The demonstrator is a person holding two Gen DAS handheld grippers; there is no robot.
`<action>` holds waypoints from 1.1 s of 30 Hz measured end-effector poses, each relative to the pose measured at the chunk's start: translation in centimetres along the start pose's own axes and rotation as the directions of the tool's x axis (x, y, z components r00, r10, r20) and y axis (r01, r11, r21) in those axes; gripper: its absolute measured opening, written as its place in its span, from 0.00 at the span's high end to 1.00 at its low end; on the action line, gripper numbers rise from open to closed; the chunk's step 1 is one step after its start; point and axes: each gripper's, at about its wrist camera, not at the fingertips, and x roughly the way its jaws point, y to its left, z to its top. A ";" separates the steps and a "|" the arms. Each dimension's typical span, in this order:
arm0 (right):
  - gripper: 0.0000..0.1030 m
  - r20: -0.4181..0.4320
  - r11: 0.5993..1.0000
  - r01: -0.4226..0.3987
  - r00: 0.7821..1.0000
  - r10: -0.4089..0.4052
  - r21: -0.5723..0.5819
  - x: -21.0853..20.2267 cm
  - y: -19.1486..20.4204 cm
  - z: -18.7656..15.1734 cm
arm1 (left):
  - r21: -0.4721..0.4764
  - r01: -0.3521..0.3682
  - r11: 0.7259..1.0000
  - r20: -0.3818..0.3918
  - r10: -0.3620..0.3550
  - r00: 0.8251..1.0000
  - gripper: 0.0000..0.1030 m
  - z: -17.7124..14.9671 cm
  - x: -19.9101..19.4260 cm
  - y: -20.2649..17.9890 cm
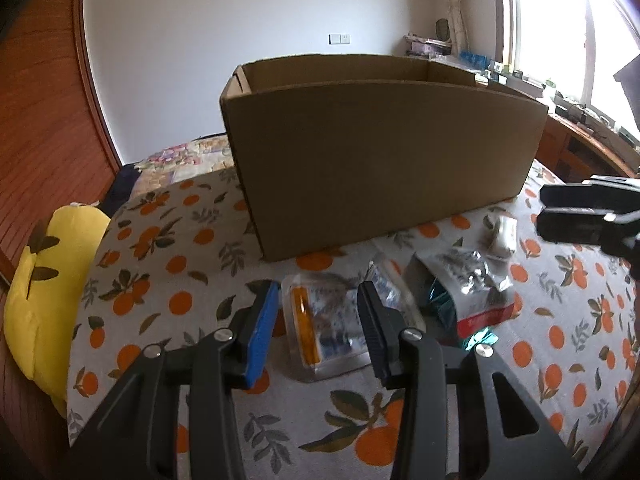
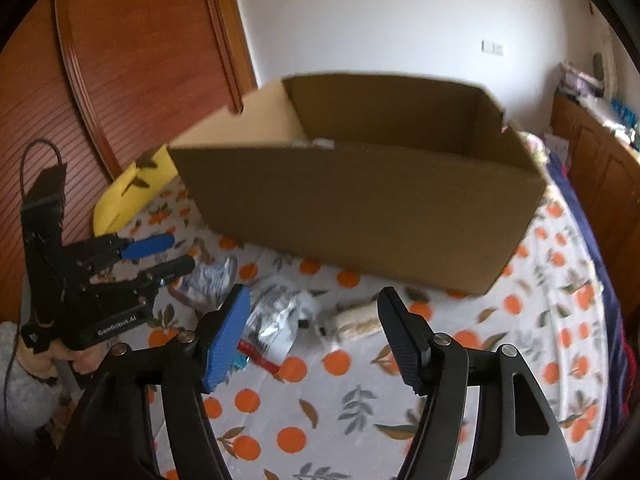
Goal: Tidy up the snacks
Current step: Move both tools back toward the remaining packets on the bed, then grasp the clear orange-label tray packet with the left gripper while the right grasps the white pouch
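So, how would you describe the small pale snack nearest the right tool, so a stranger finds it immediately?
Start at the big cardboard box on the orange-print cloth. Before its front wall lies a row of snacks; the pale wrapped bar is the rightmost one, between the open right tool's fingers. Unlike the crinkled silver bag beside it, it is small, oblong and cream-coloured.

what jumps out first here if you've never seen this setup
The big open cardboard box fills the middle, standing on an orange-print cloth. In front of it lie loose snack packets: a clear one between the open left gripper fingers, and a pale bar ahead of the open right gripper. A yellow plush sits at the cloth's left edge.
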 end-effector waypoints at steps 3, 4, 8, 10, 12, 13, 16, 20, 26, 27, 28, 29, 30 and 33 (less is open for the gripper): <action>0.34 -0.027 1.000 -0.019 0.999 0.019 0.004 1.4 0.4 -0.2 | -0.007 0.012 1.000 -0.011 -0.012 1.000 0.58 -0.2 0.1 0.2; 0.34 -0.036 1.000 -0.028 0.999 0.028 0.009 1.8 0.5 -0.2 | -0.010 0.015 1.000 -0.012 -0.015 1.000 0.58 -0.1 0.1 0.3; 0.34 -0.074 0.998 -0.057 0.996 0.058 0.021 3.6 1.1 -0.6 | -0.013 0.020 1.000 -0.015 -0.020 1.000 0.57 -0.1 0.1 0.3; 0.34 -0.090 0.998 -0.065 0.994 0.067 0.023 4.2 1.4 -0.8 | -0.013 0.021 1.000 -0.017 -0.021 1.000 0.57 -0.1 0.2 0.4; 0.34 -0.101 0.997 -0.070 0.992 0.073 0.027 4.6 1.5 -1.0 | -0.013 0.021 1.000 -0.020 -0.021 1.000 0.57 0.0 0.2 0.4; 0.34 -0.106 0.997 -0.074 0.991 0.077 0.032 4.8 1.5 -1.0 | -0.013 0.020 1.000 -0.022 -0.020 1.000 0.57 0.0 0.2 0.4; 0.33 -0.134 0.995 -0.091 0.986 0.097 0.050 5.6 1.6 -1.2 | -0.008 0.023 1.000 -0.036 -0.023 0.999 0.57 0.0 0.5 0.3; 0.31 -0.136 0.993 -0.101 0.985 0.109 0.061 5.8 1.6 -1.1 | -0.006 0.021 1.000 -0.051 -0.021 0.998 0.57 -0.1 0.8 0.3; 0.29 -0.135 0.988 -0.120 0.982 0.133 0.096 6.7 1.5 -0.3 | -0.014 0.035 0.999 -0.061 -0.036 0.997 0.56 -0.1 1.1 0.5; 0.28 -0.134 0.986 -0.130 0.981 0.144 0.108 6.8 1.4 -0.2 | -0.014 0.036 0.999 -0.064 -0.037 0.997 0.56 0.0 1.1 0.5; 0.27 -0.132 0.983 -0.141 0.979 0.156 0.122 6.9 1.4 -0.1 | -0.013 0.037 0.999 -0.067 -0.037 0.997 0.56 -0.1 1.2 0.4; 0.26 -0.130 0.978 -0.154 0.976 0.172 0.139 7.1 1.2 0.0 | -0.012 0.037 0.999 -0.070 -0.038 0.997 0.56 0.0 1.3 0.4; 0.26 -0.128 0.977 -0.156 0.976 0.175 0.147 7.2 1.2 0.2 | -0.009 0.035 0.999 -0.076 -0.036 0.996 0.56 0.0 1.4 0.4; 0.26 -0.127 0.979 -0.143 0.979 0.162 0.145 7.4 1.4 0.4 | -0.007 0.031 0.999 -0.080 -0.032 0.996 0.56 0.0 1.5 0.4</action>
